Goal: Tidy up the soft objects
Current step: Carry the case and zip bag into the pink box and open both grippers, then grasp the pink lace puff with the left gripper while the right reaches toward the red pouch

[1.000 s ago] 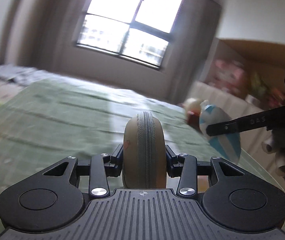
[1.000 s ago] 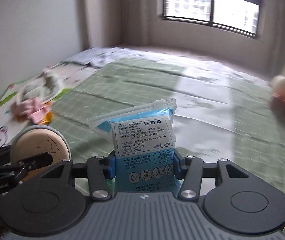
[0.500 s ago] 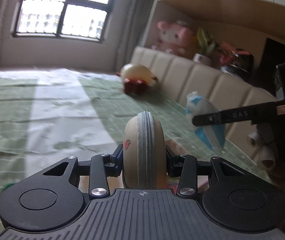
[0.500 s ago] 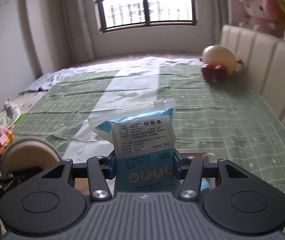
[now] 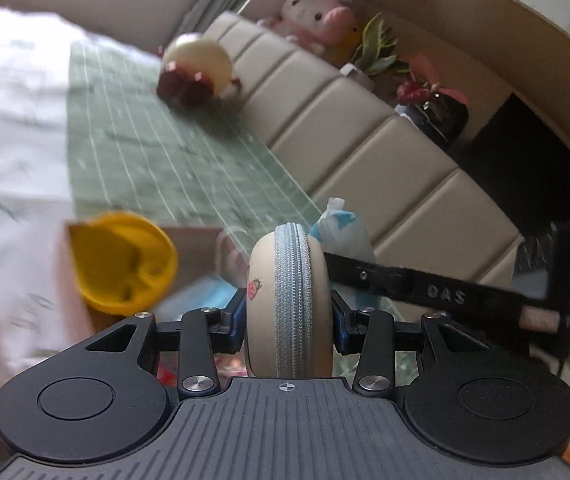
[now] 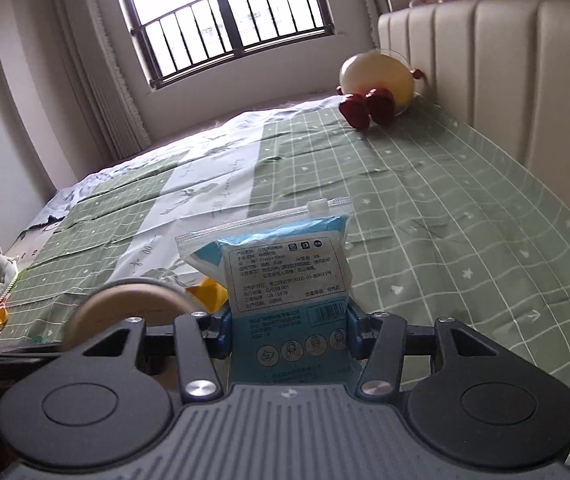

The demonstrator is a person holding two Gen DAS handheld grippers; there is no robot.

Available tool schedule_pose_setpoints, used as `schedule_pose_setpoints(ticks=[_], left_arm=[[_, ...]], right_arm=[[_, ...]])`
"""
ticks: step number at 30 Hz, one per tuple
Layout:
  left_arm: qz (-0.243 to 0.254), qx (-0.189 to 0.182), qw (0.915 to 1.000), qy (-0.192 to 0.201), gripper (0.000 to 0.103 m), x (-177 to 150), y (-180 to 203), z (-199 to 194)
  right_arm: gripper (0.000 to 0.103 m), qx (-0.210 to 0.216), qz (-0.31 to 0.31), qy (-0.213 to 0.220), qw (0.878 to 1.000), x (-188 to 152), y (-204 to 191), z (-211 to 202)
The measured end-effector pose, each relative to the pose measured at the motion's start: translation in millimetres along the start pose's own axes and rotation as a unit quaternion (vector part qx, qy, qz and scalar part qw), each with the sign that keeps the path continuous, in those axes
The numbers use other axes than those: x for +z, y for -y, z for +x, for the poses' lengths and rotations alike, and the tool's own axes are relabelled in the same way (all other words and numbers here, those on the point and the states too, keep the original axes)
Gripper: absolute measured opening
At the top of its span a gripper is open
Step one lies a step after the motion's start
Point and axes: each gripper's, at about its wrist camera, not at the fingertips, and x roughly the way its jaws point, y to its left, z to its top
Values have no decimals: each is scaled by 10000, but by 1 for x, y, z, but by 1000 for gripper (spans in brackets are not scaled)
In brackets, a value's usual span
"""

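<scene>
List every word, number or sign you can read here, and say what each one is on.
"DAS": raised letters on the black finger of the right gripper, seen from the left wrist camera.
"GB 15979": label of the blue packet held in the right gripper.
"11cm×10cm": same label, only faintly legible.
Remaining label lines, the barcode and the four small face drawings: too small to read.
Sticker on the round zip pouch in the left gripper: picture only, no text legible.

barred window (image 6: 221, 16) upper left, beige padded headboard (image 6: 525, 92) at right, green checked bedspread (image 6: 445, 208) filling the middle.
</scene>
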Motion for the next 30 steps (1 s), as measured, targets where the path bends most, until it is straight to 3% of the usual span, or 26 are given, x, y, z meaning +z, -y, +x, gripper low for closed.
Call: schedule_pose_setpoints(ticks=[3, 5, 7, 9, 17, 22, 30], left_arm=[[-103, 50, 9995, -308, 44, -4, -11, 34], [280, 638, 9971, -298, 47, -9, -8, 43], [898, 1266, 9876, -229, 51, -13, -1, 49], [1267, 1507, 9801, -250, 52, -16, 4, 49], [1336, 1537, 9778, 501, 52, -15, 18, -2], [1453, 1575, 9749, 598, 52, -26, 20, -40], [1379, 1882, 9713, 462, 52, -79, -16, -110]], right_arm=[[51, -31, -17, 25, 10000, -4, 9, 5], [51, -13, -36, 64, 10000, -7, 12, 9], [51, 28, 0, 50, 10000, -8, 14, 15], [51, 82, 68, -10, 9999, -7, 14, 25], [55, 393, 93, -440, 9982, 1, -2, 73], [58, 529, 278, -212, 9980, 2, -4, 58], [59, 203, 4, -59, 9998, 2, -29, 32]])
